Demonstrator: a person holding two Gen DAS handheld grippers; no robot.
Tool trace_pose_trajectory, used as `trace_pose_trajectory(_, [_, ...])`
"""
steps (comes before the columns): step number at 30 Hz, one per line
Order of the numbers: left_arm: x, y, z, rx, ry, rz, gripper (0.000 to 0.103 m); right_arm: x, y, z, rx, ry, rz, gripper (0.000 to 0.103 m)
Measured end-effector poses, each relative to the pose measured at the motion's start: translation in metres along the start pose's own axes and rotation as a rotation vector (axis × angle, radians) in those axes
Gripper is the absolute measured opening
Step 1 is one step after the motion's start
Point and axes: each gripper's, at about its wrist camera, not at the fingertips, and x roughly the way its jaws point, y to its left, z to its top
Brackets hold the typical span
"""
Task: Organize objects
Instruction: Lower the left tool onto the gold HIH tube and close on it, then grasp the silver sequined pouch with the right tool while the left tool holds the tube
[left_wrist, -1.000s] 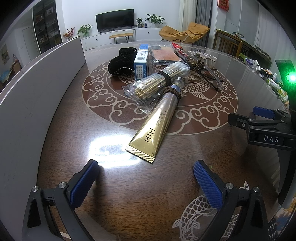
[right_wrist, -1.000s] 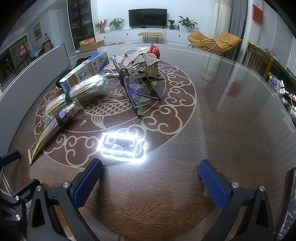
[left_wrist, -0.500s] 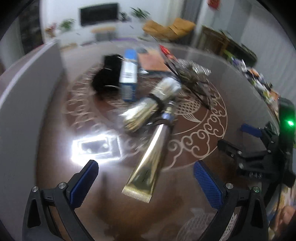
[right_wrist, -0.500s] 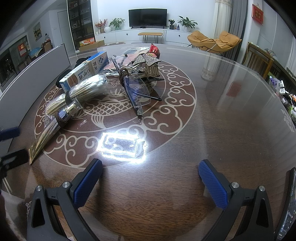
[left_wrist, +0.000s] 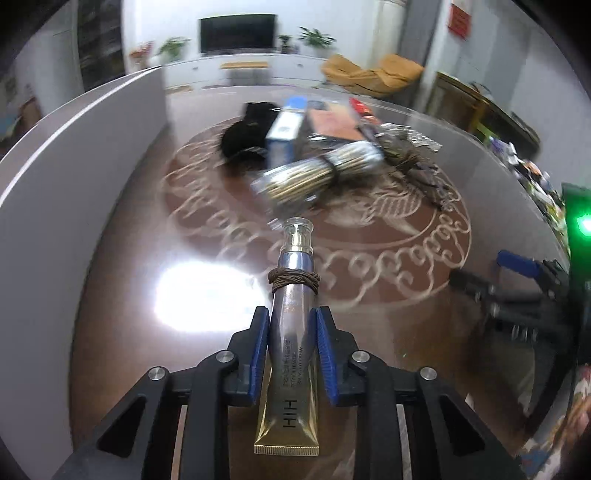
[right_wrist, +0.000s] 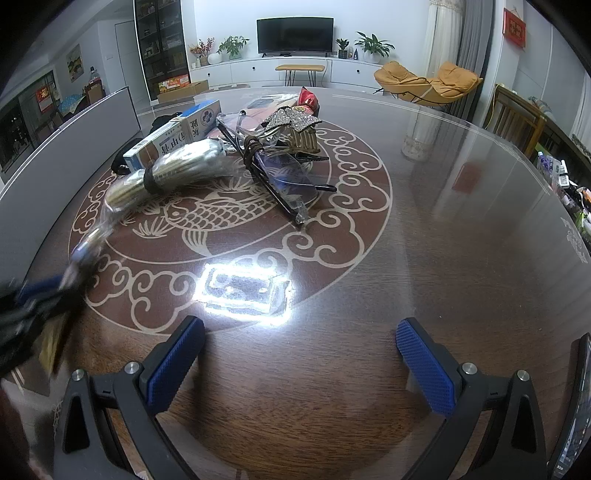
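Note:
A gold tube (left_wrist: 293, 295) marked HIH, with a clear cap and a brown cord band round its neck, sits between the blue pads of my left gripper (left_wrist: 291, 325), which is shut on its middle. The cap points away from me over the table and the crimped end hangs near the camera. In the right wrist view the left gripper (right_wrist: 37, 295) and the tube (right_wrist: 88, 240) are a blur at the left edge. My right gripper (right_wrist: 299, 332) stands open over bare wood with nothing between its fingers.
On the round patterned table (right_wrist: 443, 258) lie a bagged stick bundle (right_wrist: 177, 170), a blue-white box (right_wrist: 173, 136), glasses (right_wrist: 284, 181), a sparkly clip (right_wrist: 295, 125) and a black pouch (left_wrist: 245, 136). A white partition (left_wrist: 55, 184) stands along the left.
My left gripper came down over the gold tube and shut on it. The tube now lies clear of the stick bundle. The right gripper has not moved.

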Motion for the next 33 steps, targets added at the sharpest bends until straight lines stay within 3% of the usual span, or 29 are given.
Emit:
trace_pose_trajectory(2, [-0.003,0.009,-0.003,-0.026,-0.01,-0.002,0.027,0.0,0.0,0.0,0.0,0.0,0.0,0.103])
trace_pose_trajectory(4, [-0.001,0.012,0.003,-0.025,-0.016,-0.016,0.043,0.0,0.0,0.0,0.0,0.0,0.0,0.103])
trace_pose_trajectory(6, [0.006,0.012,0.01,-0.005,-0.002,0.027,0.085,0.0,0.0,0.0,0.0,0.0,0.0,0.103])
trace_pose_trajectory(9, [0.021,0.007,0.011,0.067,0.0,0.086,0.092,0.0,0.0,0.0,0.0,0.0,0.0,0.103])
trace_pose_trajectory(12, [0.026,0.007,0.011,0.075,0.013,0.073,0.103,0.0,0.0,0.0,0.0,0.0,0.0,0.103])
trace_pose_trajectory(33, [0.026,0.007,0.01,0.07,0.015,0.07,0.103,0.003,0.0,0.004,-0.026,0.008,0.022,0.103])
